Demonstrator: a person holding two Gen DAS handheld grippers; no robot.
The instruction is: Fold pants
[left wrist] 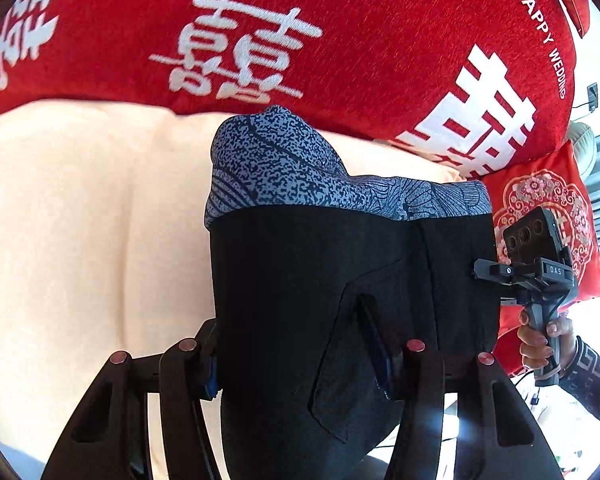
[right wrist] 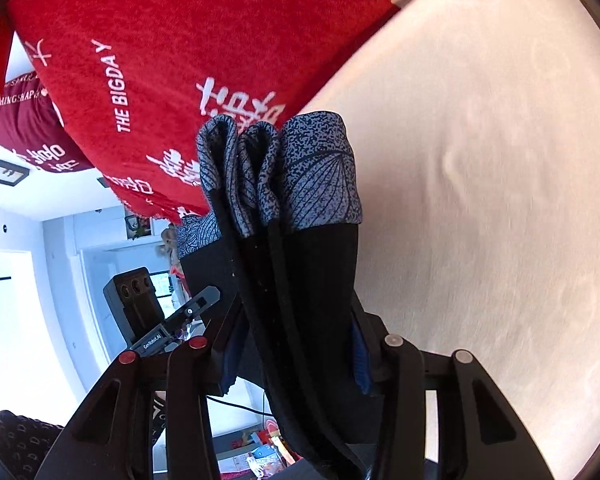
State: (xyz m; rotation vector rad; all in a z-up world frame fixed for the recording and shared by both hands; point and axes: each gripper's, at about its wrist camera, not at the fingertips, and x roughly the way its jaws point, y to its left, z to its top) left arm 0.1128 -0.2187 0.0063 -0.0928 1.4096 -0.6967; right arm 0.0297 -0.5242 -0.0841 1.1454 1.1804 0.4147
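Both my grippers are clamped on the black pants (left wrist: 320, 280), which hang in the air above the cream bed sheet (left wrist: 80, 220) — left gripper (left wrist: 304, 368) pinching the dark cloth near a pocket slit, right gripper (right wrist: 296, 356) squeezing a thick bunch of several layers. The blue speckled waistband (left wrist: 276, 164) points away from both cameras, toward the red blanket (left wrist: 300, 20); in the right view it stacks in three folds. Judging by the drape, the fabric is light, soft and stretchy, limp with no stiffness, so it will sag between holds and layers may slip against each other; I'd keep hold at the outer edges close to the waistband, pinching all layers together, not the pocket flap alone. Readable writing: "HAPPY WEDDING" on the blanket in the left view, "THE BIGDAY" in the right view, big white Chinese double-happiness characters, "DAS" on the right gripper body as seen from the left camera, and something like "GenRobot.AI" on the left one — small, not sure.
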